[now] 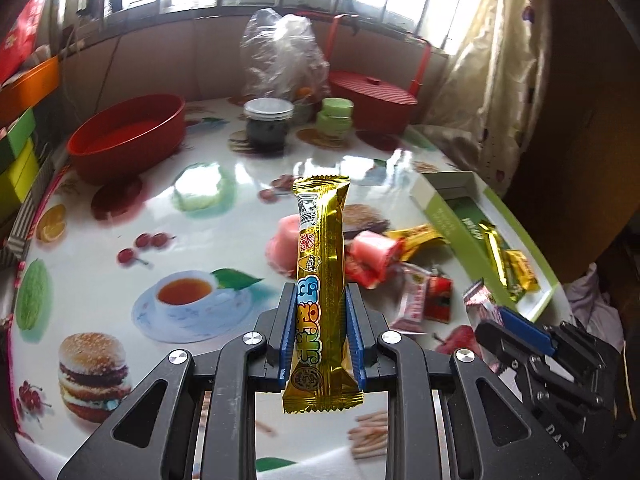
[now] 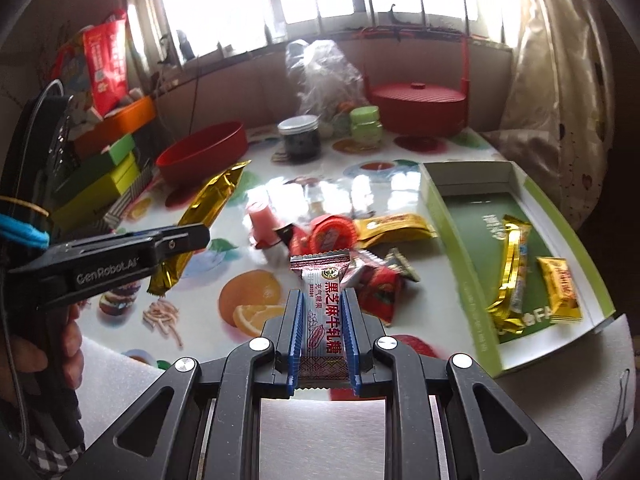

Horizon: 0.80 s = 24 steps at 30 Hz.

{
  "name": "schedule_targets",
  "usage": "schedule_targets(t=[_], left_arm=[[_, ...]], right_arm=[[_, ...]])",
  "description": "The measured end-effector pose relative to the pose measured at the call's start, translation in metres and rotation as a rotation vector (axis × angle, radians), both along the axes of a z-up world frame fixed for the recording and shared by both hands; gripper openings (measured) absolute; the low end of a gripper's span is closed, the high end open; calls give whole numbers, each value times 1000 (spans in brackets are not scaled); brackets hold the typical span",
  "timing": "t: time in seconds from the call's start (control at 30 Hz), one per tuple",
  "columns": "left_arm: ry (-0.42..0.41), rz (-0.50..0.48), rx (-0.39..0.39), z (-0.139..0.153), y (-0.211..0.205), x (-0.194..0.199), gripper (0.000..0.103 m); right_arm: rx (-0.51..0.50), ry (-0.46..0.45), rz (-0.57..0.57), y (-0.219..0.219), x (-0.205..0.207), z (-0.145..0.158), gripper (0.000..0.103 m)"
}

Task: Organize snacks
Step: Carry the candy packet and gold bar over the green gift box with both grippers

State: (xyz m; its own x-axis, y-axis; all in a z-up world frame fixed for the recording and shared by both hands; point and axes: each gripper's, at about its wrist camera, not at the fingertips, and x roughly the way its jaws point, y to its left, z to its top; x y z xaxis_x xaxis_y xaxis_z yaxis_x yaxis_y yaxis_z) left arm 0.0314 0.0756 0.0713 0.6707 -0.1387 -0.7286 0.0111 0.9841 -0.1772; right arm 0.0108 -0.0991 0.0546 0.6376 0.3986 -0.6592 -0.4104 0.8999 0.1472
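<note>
My left gripper (image 1: 321, 300) is shut on a long gold snack bar (image 1: 320, 240) and holds it above the table, pointing away from me. In the right wrist view my right gripper (image 2: 321, 293) is shut on a white wrapped nougat candy (image 2: 320, 272). Just beyond it lies a pile of loose snacks: a red jelly cup (image 2: 332, 232), a yellow packet (image 2: 392, 224) and a red packet (image 2: 380, 288). The green box tray (image 2: 460, 248) at the right holds another gold bar (image 2: 510, 268) and a small gold packet (image 2: 560, 292). The left gripper (image 2: 192, 236) shows at the left, with its bar (image 2: 212, 196).
An open red bowl (image 2: 204, 152) stands at the back left, and a red lidded basket (image 2: 420, 104) at the back right. Between them are a dark jar (image 2: 300, 136), green jars (image 2: 366, 122) and a plastic bag (image 2: 320, 72). Stacked boxes (image 2: 104, 176) line the left edge.
</note>
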Motion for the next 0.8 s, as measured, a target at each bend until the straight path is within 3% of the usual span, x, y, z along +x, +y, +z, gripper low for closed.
schedule_targets(t=[0.8], left_arm=[[-20,-221,-30,14,-95,38,24]], right_arm=[[1,-36,-228,-90,23,15,18]])
